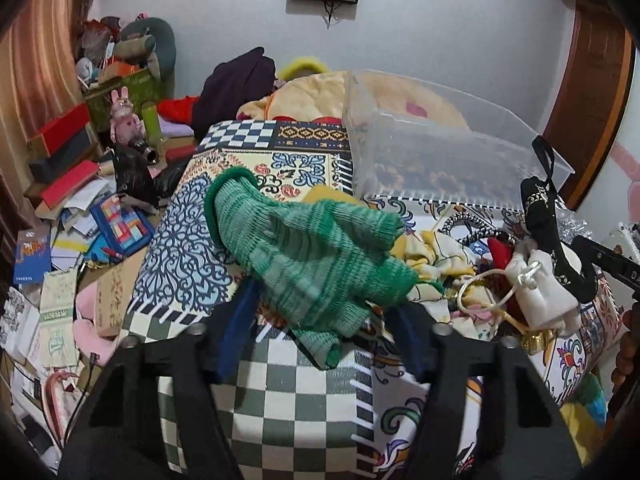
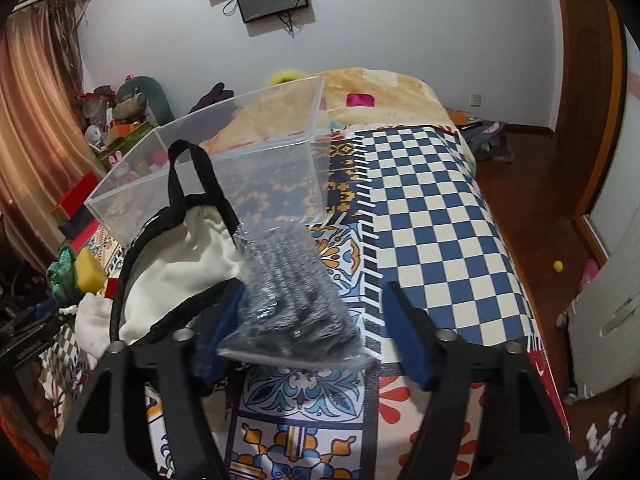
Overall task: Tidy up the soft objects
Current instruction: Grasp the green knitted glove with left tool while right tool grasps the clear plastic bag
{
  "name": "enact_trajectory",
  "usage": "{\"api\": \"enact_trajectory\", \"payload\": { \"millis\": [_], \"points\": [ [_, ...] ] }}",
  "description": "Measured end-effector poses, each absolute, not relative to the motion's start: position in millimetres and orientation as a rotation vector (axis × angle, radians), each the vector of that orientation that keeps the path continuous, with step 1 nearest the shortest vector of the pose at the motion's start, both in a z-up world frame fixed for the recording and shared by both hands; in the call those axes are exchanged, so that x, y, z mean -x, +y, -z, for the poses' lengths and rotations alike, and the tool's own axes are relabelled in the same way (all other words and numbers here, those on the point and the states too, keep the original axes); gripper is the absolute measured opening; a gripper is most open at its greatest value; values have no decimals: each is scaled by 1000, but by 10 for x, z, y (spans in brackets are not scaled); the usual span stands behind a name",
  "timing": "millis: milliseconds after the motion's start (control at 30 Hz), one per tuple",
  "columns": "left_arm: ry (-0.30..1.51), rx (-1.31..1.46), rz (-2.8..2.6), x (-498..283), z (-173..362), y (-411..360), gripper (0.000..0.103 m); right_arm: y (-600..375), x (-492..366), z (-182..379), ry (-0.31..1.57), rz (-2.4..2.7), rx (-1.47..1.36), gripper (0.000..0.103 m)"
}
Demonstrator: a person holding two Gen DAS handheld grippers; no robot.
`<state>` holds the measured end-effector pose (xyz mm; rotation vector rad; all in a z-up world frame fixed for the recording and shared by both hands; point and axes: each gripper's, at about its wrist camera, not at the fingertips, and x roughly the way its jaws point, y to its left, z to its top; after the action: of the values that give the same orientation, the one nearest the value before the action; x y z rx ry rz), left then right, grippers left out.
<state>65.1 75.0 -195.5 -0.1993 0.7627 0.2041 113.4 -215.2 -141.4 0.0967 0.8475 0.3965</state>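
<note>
While straddling the green knit glove [image 1: 316,256] and the plastic-wrapped dark bundle [image 2: 296,304], both on the bed just short of the clear bin [image 2: 224,160], half-spread jaws not yet pinching: close fully, grip mid-body, lift clear, drop into bin.

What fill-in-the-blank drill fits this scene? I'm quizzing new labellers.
1. The knitted glove between the left gripper fingers is ____ in colour.
2. The clear plastic bin holds ____ so far.
3. The white cloth bag has ____ handles.
4. The right gripper straddles a dark item wrapped in clear ____.

Missing words: green; nothing; black; plastic
</note>
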Motion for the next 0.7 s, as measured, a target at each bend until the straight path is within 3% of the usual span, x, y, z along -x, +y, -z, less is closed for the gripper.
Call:
{"api": "enact_trajectory", "payload": {
  "millis": [67,267,700],
  "points": [
    [759,198,-203,-632,1948,750,44,-2130,-1123,1411,848,-411,-93,44],
    [729,207,-187,-537,1857,746,22,-2099,-1134,1334,832,-422,-96,24],
    [552,164,-158,-453,1248,650,20,-2132,-1058,915,690,-420,-90,21]
  ]
}}
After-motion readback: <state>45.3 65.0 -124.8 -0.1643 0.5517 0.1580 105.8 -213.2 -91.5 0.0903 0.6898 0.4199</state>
